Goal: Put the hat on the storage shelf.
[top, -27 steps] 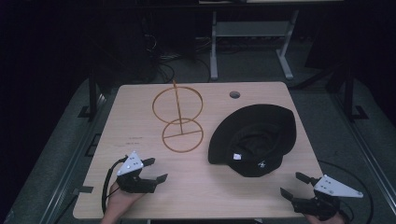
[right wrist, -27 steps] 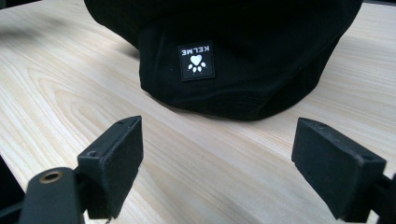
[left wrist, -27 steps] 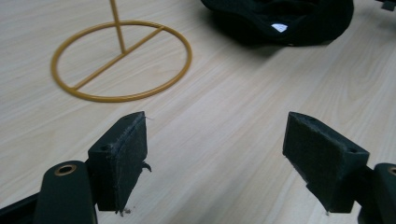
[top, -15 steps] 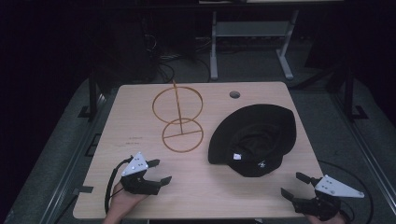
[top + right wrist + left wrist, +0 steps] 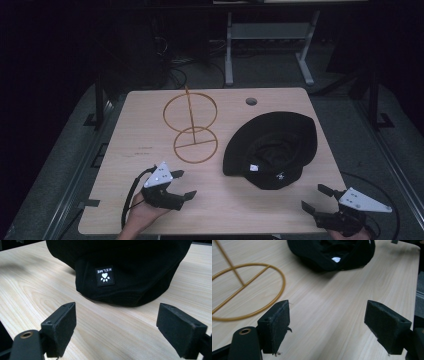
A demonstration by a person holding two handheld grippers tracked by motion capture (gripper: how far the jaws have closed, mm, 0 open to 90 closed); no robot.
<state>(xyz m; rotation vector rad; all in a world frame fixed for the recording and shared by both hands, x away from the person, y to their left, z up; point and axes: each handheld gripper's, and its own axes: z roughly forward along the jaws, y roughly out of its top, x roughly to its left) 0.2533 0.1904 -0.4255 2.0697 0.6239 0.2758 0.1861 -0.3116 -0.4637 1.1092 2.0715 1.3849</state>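
Left gripper [image 5: 182, 185]: jaws wide apart, empty — near the gold wire stand [image 5: 192, 125].
Right gripper [image 5: 316, 198]: jaws wide, empty — facing the black hat [image 5: 272, 147].

My right gripper [image 5: 116, 327], seen along its two black padded jaws, which stand wide apart with only bare tabletop between them. Ahead, clear of the jaws, lies a black fabric hat [image 5: 140, 267] on the pale wood-grain table [image 5: 32, 287]. A small square black label [image 5: 105, 275] on its near side bears a white heart-and-paw mark and lettering that reads reversed.
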